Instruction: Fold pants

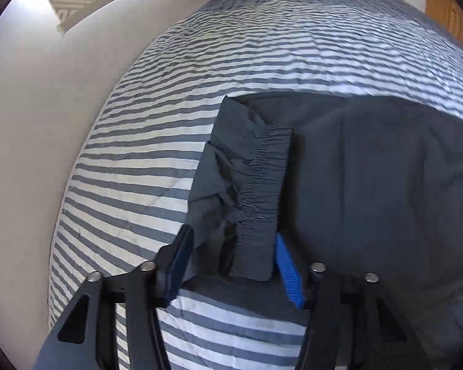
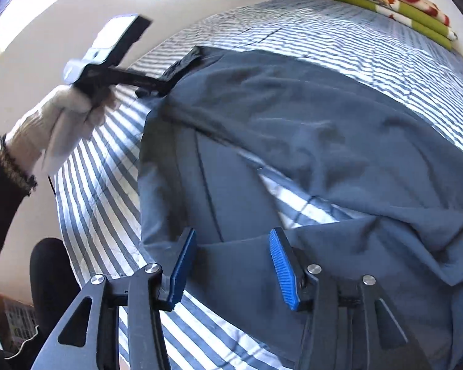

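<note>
Dark blue pants point(image 2: 308, 129) spread on a striped bedspread point(image 1: 157, 141), rumpled, one strip of stripes showing through a gap in the cloth. Gathered elastic waistband point(image 1: 265, 185) folded over the pants, its near corner lying between the parted blue pads of the left gripper point(image 1: 231, 265), not pinched. Right gripper point(image 2: 233, 265) likewise parted over a flat edge of the pants, nothing clamped. At the far end of the bedspread from the pants, a folded green blanket point(image 2: 395, 9). Beside the pants, a white-gloved hand point(image 2: 68, 117) on the left gripper's handle. White wall point(image 1: 46, 98) along the bedspread's left edge.
</note>
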